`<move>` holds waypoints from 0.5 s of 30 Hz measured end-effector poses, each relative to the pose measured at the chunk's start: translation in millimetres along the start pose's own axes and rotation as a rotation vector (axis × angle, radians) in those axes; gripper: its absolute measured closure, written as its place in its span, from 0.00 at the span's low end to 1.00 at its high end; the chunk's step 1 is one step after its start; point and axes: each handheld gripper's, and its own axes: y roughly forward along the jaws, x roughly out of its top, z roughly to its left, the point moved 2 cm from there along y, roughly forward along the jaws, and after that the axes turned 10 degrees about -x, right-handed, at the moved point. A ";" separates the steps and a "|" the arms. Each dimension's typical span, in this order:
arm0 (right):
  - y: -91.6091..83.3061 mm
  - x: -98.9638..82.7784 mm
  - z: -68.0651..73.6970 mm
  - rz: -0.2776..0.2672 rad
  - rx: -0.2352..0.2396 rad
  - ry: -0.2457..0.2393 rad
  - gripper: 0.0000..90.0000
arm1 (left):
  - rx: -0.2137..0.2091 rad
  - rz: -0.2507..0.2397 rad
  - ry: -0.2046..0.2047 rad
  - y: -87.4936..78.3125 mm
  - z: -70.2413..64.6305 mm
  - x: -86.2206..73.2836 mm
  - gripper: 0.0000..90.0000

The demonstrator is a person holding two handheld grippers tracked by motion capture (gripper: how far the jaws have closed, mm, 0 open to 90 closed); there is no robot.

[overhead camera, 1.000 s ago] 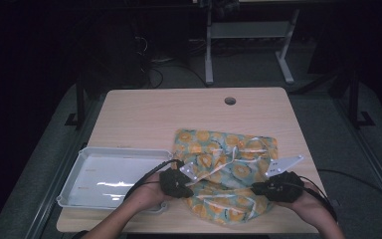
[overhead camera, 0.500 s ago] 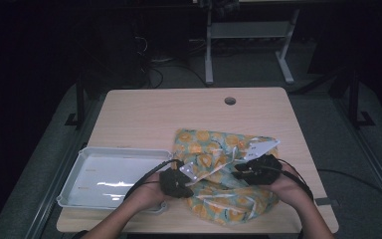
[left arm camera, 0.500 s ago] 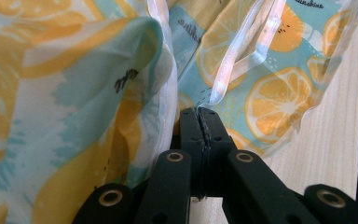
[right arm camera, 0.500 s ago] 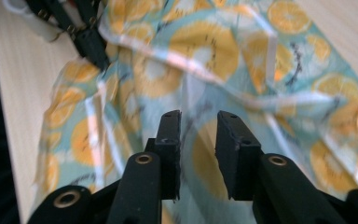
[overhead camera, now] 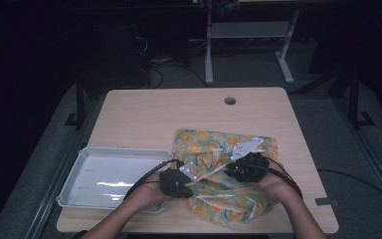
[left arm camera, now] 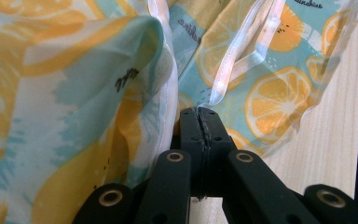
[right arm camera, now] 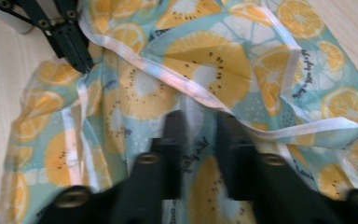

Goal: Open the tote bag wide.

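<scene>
A thin plastic bag point(overhead camera: 219, 196) printed with orange slices on teal lies crumpled on the near right part of the wooden table point(overhead camera: 154, 114). My left gripper point(overhead camera: 176, 181) sits at the bag's left edge. In the left gripper view it point(left arm camera: 203, 112) is shut on the bag's clear white edge strip point(left arm camera: 223, 79). My right gripper point(overhead camera: 246, 167) hovers over the bag's middle. In the right gripper view its jaws point(right arm camera: 199, 119) stand open just above the bag point(right arm camera: 205, 56), a white strip point(right arm camera: 186, 88) running past their tips. The left gripper point(right arm camera: 85, 67) also appears there, pinching that strip.
A shallow white tray point(overhead camera: 109, 174) rests at the table's near left corner, just left of my left hand. A round cable hole point(overhead camera: 230, 100) sits near the far edge. The far half of the table is bare wood.
My right gripper has moved left from the bag's right corner to over its middle. The raised right corner has dropped and the bag has bunched up. The left gripper stayed put.
</scene>
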 end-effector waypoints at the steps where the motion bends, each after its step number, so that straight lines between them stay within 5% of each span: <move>1: 0.3 -0.3 -0.9 0.004 0.001 -0.003 0.94 | 0.001 0.000 0.001 0.0 0.1 0.0 0.99; 15: -5.1 6.6 -15.3 -0.023 -0.021 0.013 0.99 | -0.001 0.004 0.003 -0.5 0.4 0.2 0.99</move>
